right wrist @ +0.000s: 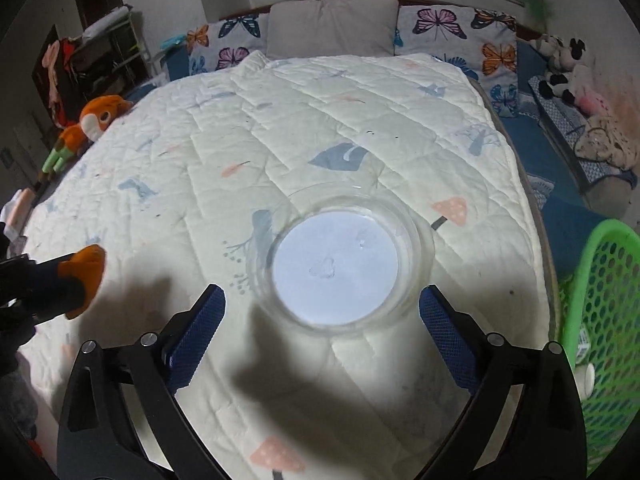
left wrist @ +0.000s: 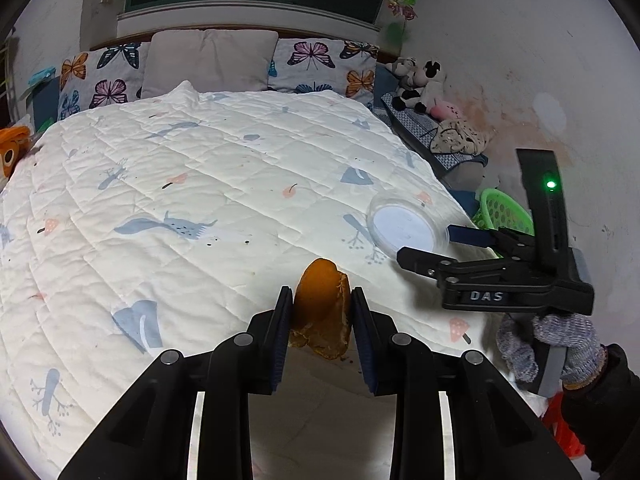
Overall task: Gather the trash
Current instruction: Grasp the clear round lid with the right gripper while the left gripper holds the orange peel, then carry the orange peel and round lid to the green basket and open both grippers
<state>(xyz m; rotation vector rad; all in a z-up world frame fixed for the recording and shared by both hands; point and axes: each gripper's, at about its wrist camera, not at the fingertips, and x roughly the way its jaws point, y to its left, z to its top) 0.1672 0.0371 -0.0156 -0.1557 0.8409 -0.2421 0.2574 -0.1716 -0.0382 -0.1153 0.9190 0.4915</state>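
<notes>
An orange peel (left wrist: 322, 308) is pinched upright between the two blue pads of the left gripper (left wrist: 322, 320), which is closed onto it from both sides near the foot edge of a bed. The peel's curled lower part hangs just below the pads, over the white quilt (left wrist: 180, 184). In the right wrist view the same peel (right wrist: 86, 272) shows at the far left, poking out from the dark finger that holds it.

To the right of the peel, a clear plastic lid (right wrist: 340, 264) lies flat on the quilt near the bed's right edge. It is round and shallow, with a pale disc showing through its middle and a few drops or smears on it; nothing else can be seen in it. The right gripper (right wrist: 322, 320) has its fingers spread wide, one blue pad on either side of the lid's near rim, holding nothing. Whether the pads touch the lid cannot be told. In the left wrist view the lid (left wrist: 406, 226) sits just ahead of the right gripper's (left wrist: 424, 248) tips, and a gloved hand (left wrist: 556, 344) grips its handle.

Beside the bed, beyond the right edge, stands a green basket (right wrist: 600, 320) with perforated walls. A small white object lies inside it, too unclear to name.

Butterfly pillows (left wrist: 316, 64) line the headboard, and plush toys (left wrist: 420, 84) sit at the right.
</notes>
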